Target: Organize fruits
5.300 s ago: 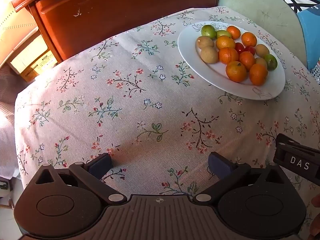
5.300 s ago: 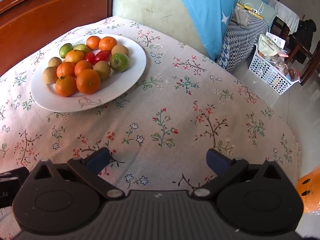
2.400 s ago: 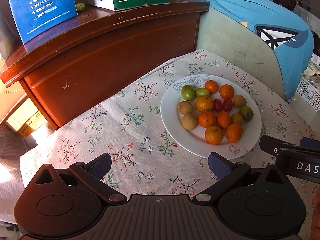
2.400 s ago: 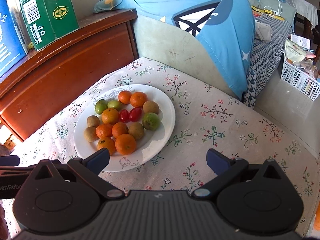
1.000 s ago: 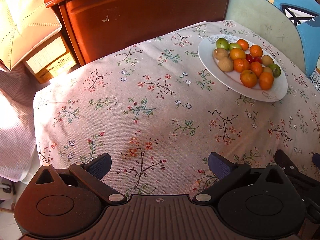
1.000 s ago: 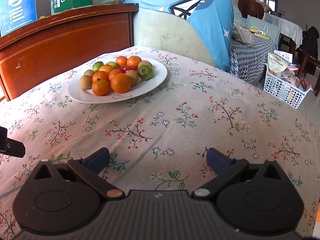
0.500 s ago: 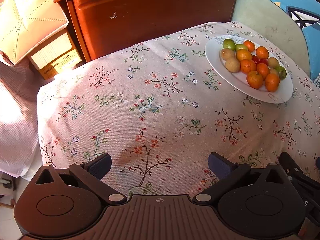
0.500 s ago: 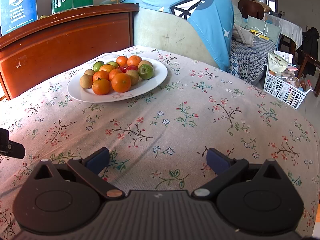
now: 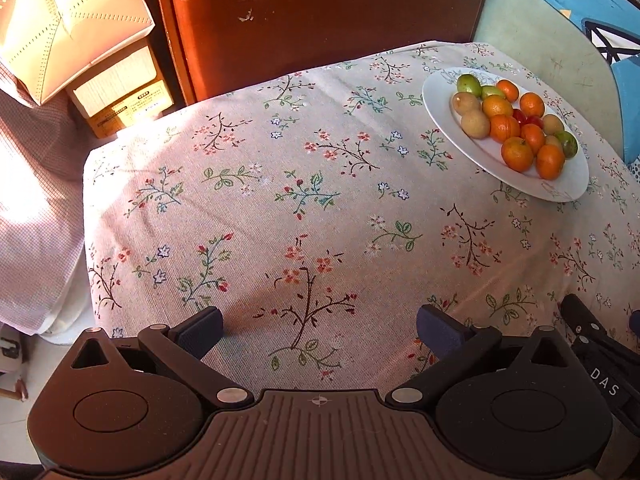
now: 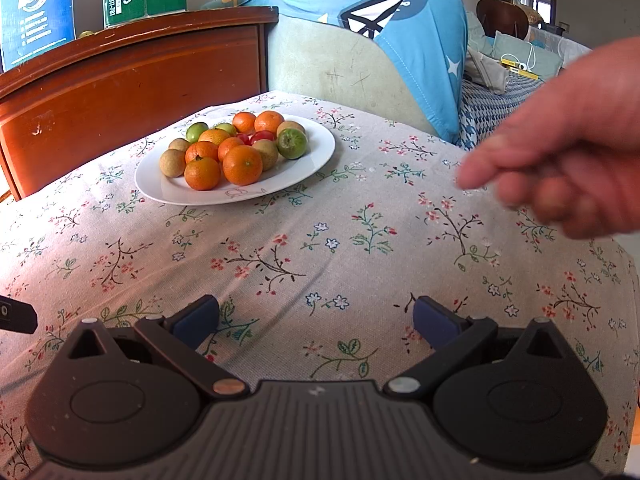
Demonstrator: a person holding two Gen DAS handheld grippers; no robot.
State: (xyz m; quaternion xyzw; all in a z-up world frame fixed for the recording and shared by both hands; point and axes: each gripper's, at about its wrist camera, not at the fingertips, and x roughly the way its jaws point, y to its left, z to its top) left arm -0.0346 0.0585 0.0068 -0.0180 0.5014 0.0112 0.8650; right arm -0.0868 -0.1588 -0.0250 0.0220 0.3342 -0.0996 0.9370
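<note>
A white oval ceramic plate heaped with small oranges, green limes and brown round fruits sits at the far side of the flower-printed tablecloth, its long axis running left to right in the right wrist view. The black left gripper and black right gripper hover low, jaws spread and empty (well short of the plate). A bare hand reaches in, fingers curled, before a reddish wooden cabinet.

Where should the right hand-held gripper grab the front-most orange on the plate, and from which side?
Take the front orange across its width from above, fingers on its front-right and back-left. Neighbours touch its left and back; only the plate side in front is bare. The right hand-held gripper is open.
</note>
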